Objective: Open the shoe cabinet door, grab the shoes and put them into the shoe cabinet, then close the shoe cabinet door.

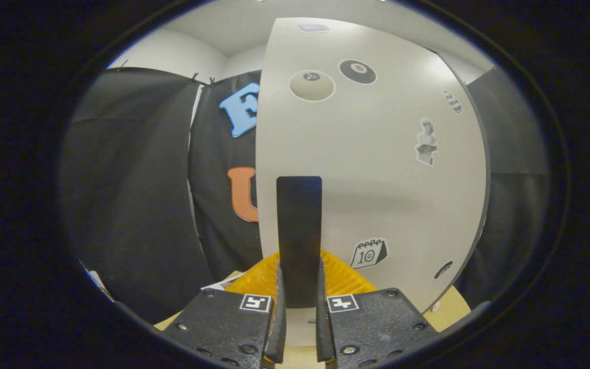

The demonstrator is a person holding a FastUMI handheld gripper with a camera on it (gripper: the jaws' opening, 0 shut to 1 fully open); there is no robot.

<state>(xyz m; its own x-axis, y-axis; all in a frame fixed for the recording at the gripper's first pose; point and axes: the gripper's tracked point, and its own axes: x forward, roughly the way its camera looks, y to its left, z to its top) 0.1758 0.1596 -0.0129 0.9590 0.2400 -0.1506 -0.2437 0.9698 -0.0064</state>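
The white shoe cabinet door point(377, 169) stands close in front of me, dotted with small stickers. Its flat black handle point(299, 215) runs upright and reaches down between my fingers. My gripper point(299, 287) is shut on the lower part of this handle, with one finger pressing on each side. To the left of the handle I see the door's left edge point(258, 154) against the booth wall. The inside of the cabinet and the shoes are hidden behind the door.
Black cloth walls point(131, 195) hang to the left and to the right beyond the door. A light wooden surface point(451, 307) lies below the door's lower right corner. A white sheet point(223, 282) lies low to the left of my fingers.
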